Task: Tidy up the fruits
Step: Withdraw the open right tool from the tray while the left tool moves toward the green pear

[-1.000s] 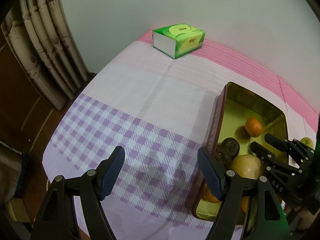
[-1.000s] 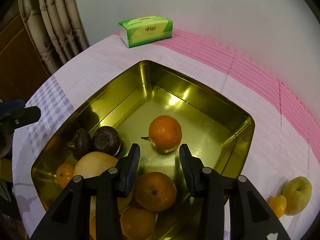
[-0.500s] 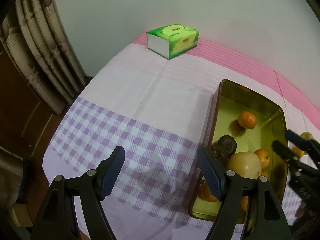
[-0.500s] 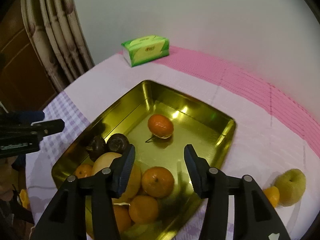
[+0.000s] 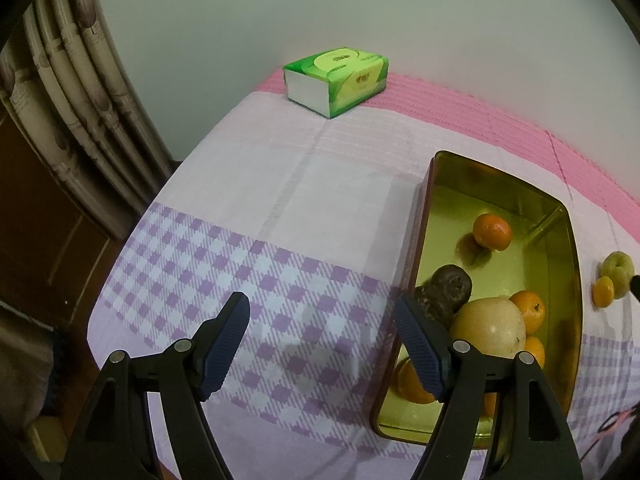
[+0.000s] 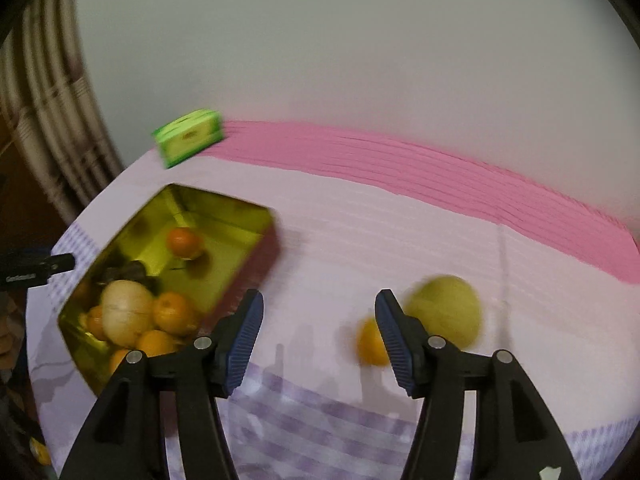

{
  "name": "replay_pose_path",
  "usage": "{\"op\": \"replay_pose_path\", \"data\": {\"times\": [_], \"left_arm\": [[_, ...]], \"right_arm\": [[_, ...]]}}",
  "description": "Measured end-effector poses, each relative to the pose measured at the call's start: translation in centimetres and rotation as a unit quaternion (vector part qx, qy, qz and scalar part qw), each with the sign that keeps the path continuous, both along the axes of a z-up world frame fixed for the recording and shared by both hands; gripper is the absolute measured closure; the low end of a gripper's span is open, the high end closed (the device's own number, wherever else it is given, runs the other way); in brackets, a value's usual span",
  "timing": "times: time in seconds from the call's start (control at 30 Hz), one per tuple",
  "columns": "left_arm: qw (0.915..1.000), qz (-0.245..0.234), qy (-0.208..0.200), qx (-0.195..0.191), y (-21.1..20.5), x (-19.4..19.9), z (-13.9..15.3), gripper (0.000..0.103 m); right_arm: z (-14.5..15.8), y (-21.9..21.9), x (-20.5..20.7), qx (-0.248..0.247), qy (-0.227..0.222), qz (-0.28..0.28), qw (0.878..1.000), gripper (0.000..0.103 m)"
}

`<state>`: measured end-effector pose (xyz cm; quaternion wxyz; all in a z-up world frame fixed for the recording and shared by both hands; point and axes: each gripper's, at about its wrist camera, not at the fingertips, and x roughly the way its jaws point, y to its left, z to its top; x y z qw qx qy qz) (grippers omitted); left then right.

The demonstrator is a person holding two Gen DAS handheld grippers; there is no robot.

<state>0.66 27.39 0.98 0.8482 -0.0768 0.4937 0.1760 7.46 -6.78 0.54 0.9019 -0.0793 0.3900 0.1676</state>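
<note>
Now the gold tin (image 5: 560, 264) on the counter (image 5: 280, 208) already holds most fruits; a small orange (image 6: 370, 342) and a green apple (image 6: 446, 310) lie to its right, touching. I judge the step is fetching them. The right tool (image 6: 319, 340), released, has swung from over the tin toward them, and must close around the orange; the left tool (image 5: 322, 338) stays released.

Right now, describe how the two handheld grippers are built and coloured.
Both the left gripper and right gripper match: matte black angular plastic fingers with triangular cut-outs, silver pivot pins, and dark blue ribbed pads. No cables or sleeves show.
</note>
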Motion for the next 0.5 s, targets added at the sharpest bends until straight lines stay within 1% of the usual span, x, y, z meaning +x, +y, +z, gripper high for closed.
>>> {"op": "replay_pose_path", "data": {"times": [0.17,0.37,0.5], "left_arm": [[0.9999,-0.007,0.0,0.009,-0.4,0.1,-0.1,0.028],[0.9996,-0.026,-0.008,0.01,-1.8,0.2,0.7,0.028],[0.9981,-0.059,-0.014,0.014,-4.1,0.5,1.9,0.028]], "right_arm": [[-0.2,-4.5,0.0,-0.008,-0.005,-0.048,0.999,0.045],[-1.4,-8.8,0.3,-0.019,-0.007,-0.092,0.996,0.045],[-2.2,-11.3,0.6,-0.017,-0.006,-0.115,0.993,0.043]]}}
